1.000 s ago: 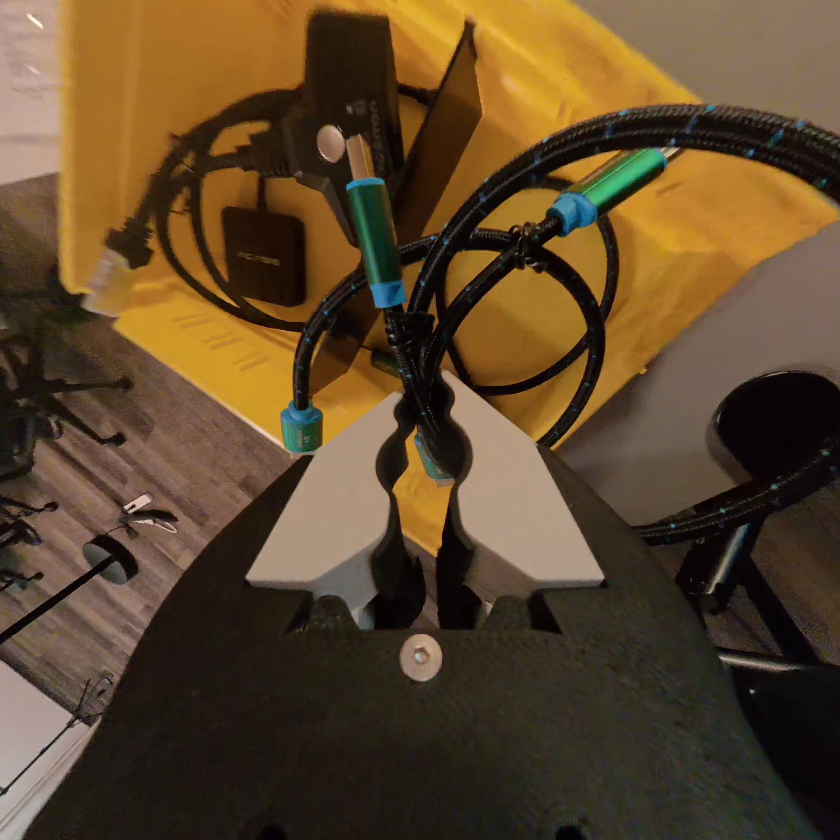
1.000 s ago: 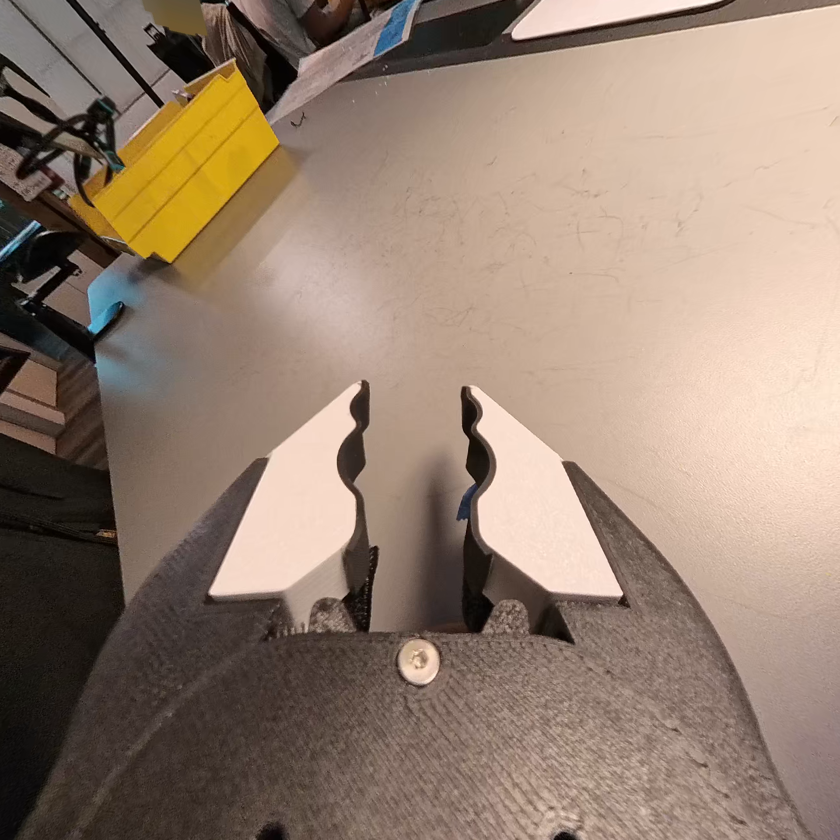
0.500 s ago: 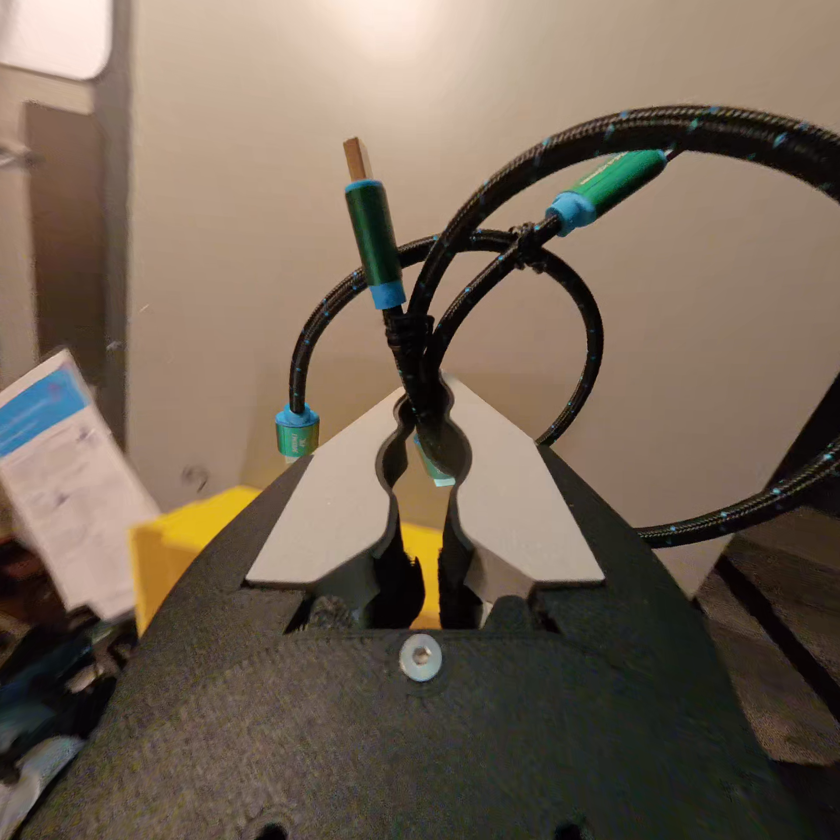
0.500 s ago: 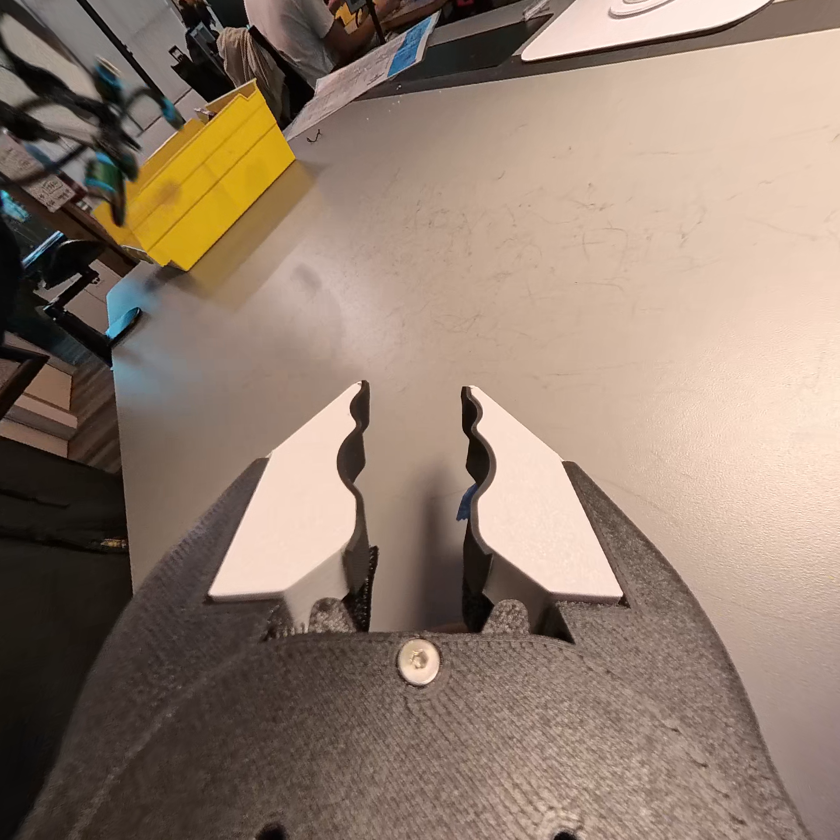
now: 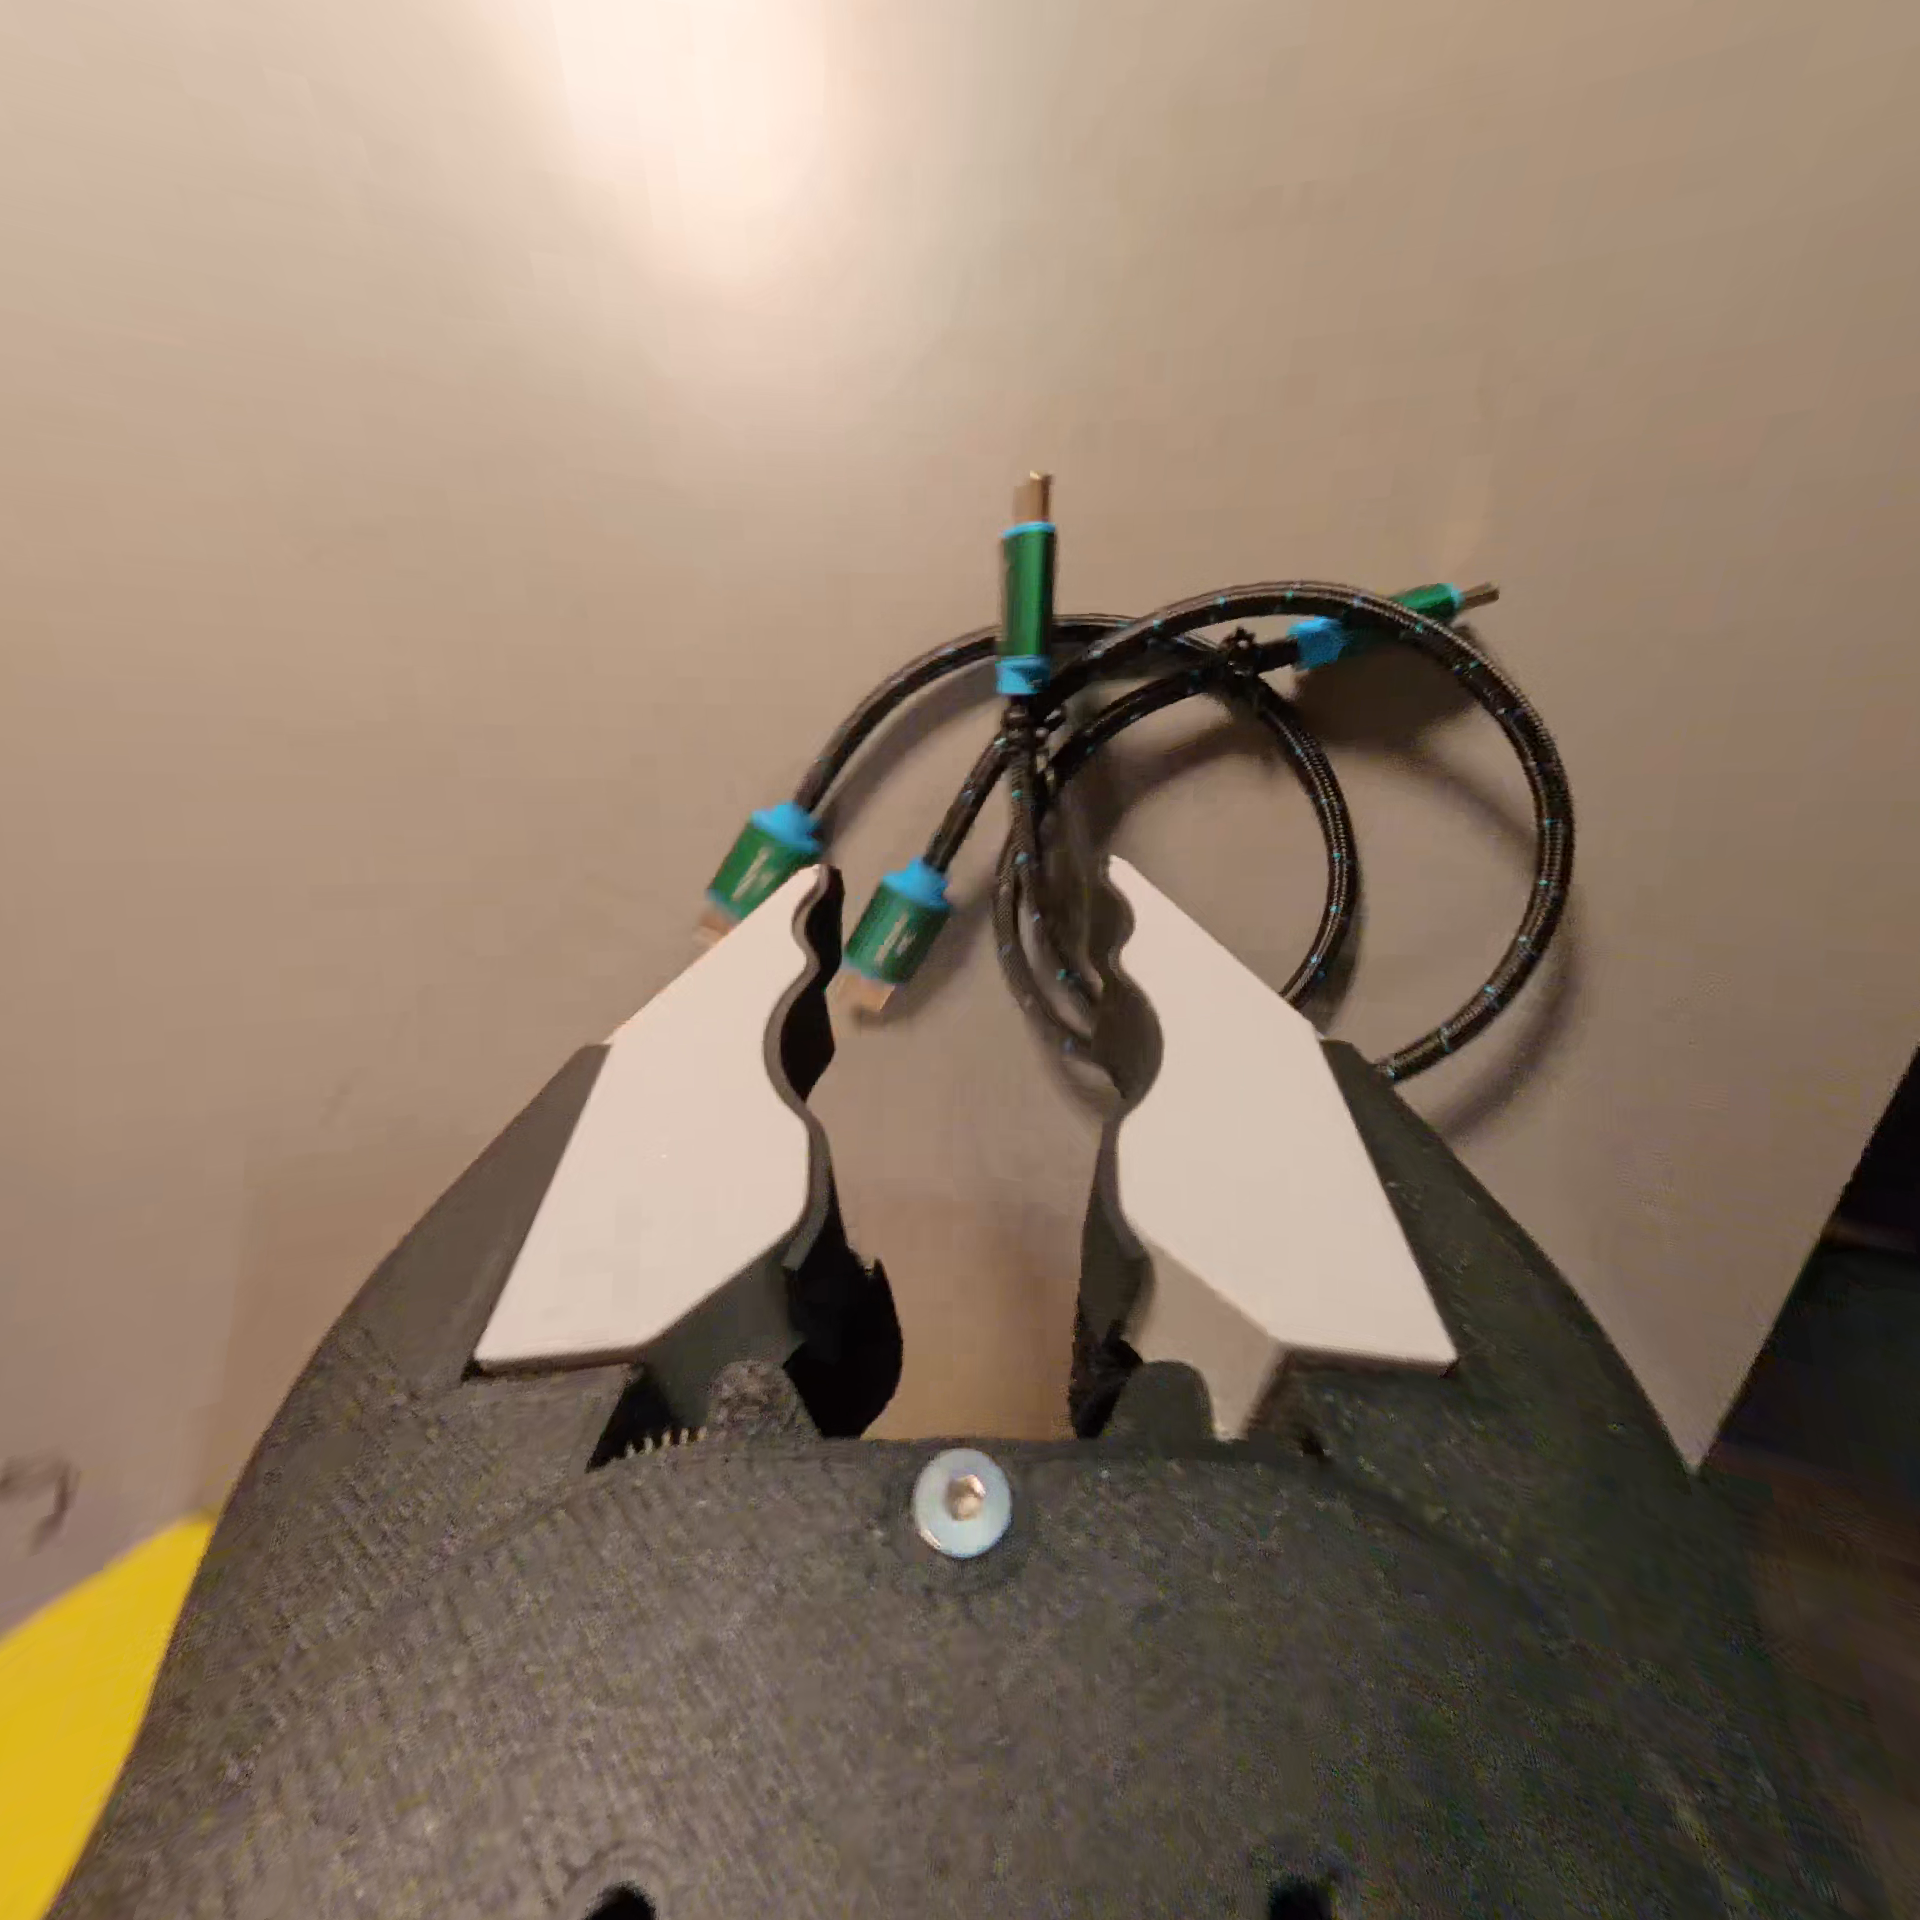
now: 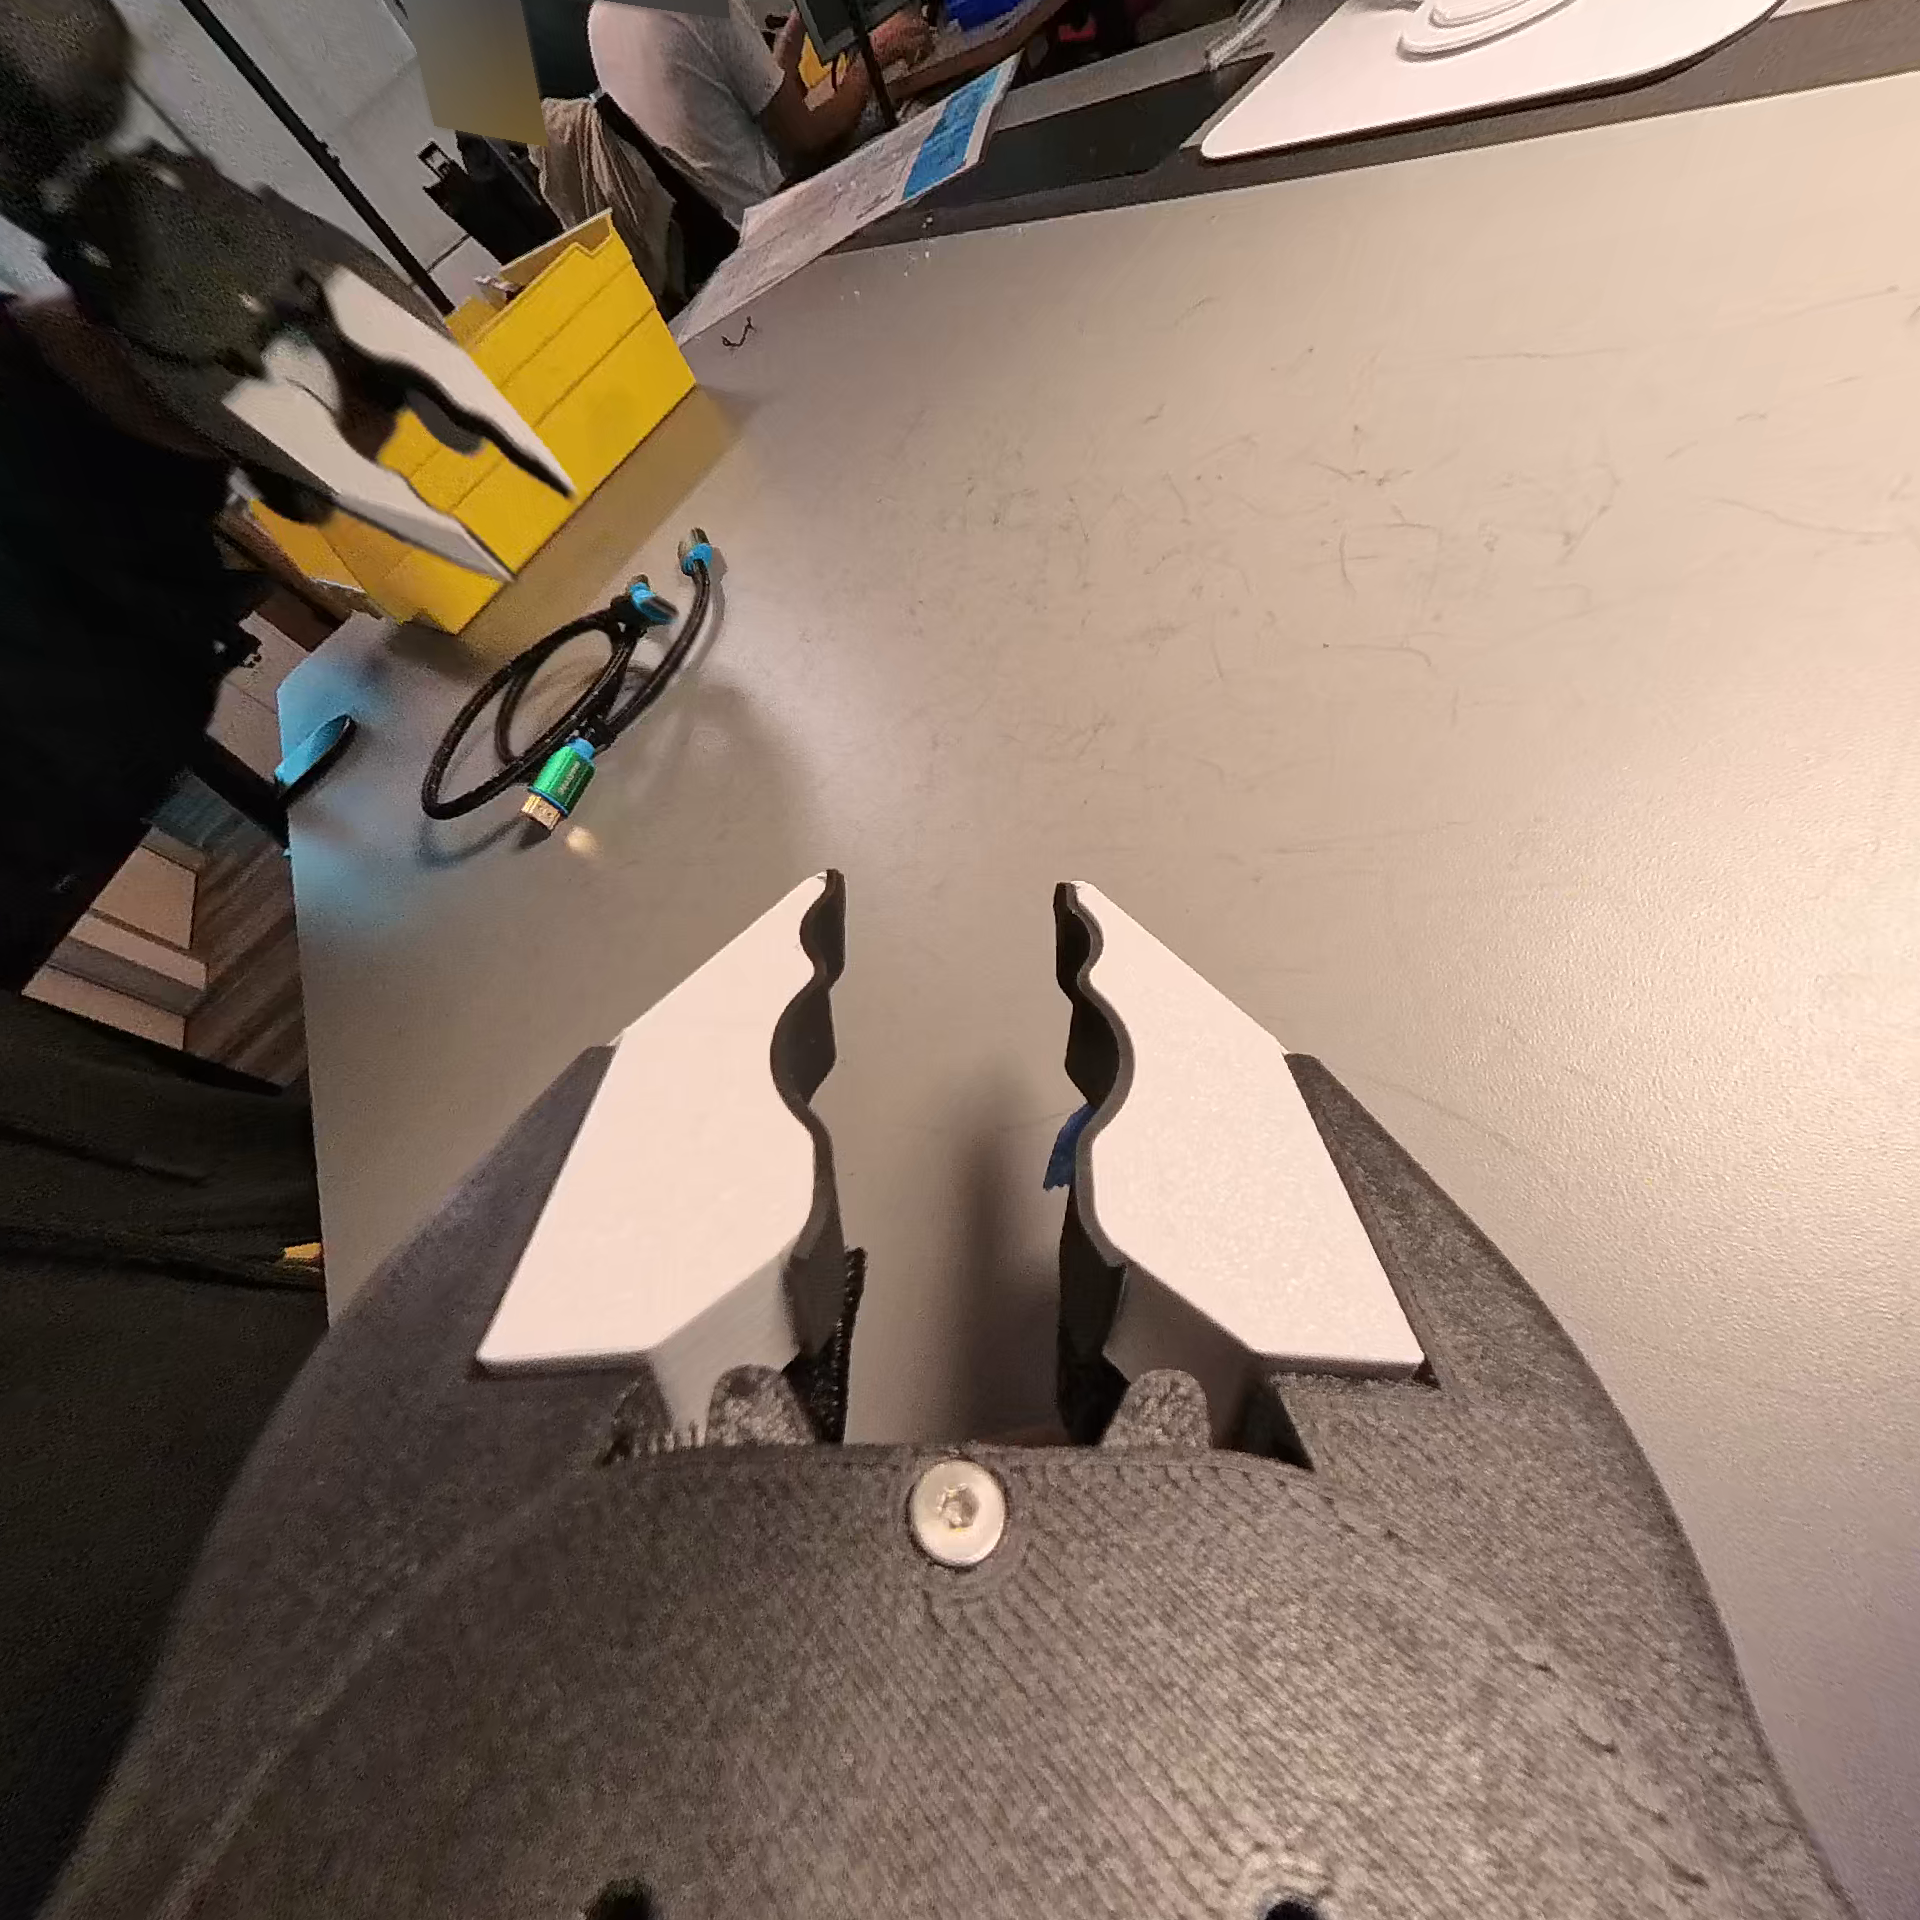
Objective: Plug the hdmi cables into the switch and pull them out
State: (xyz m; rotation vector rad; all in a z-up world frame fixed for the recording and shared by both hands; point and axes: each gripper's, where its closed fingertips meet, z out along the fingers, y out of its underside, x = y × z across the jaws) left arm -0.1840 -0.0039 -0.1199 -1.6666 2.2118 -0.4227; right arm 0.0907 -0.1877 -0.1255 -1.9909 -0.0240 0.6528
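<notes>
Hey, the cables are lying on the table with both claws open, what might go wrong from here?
1. The hdmi cables lie as one tangled bundle, loops tied together; lifting one plug may drag the rest along.
2. In the right wrist view the bundle sits near the table edge, so a nudge might push it off.
3. The left claw is open right over the loops and could catch a loop instead of a plug.

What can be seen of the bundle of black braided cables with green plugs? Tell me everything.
The bundle of black braided cables with green plugs lies coiled in loose loops on the grey table top, in front of the left gripper, whose jaws are open and hold nothing. The sheath is black weave flecked blue. Four green metallic plugs with blue collars and gold tips show. A dark tie binds the loops near the middle. The right wrist view shows it near a yellow plastic bin.
</notes>
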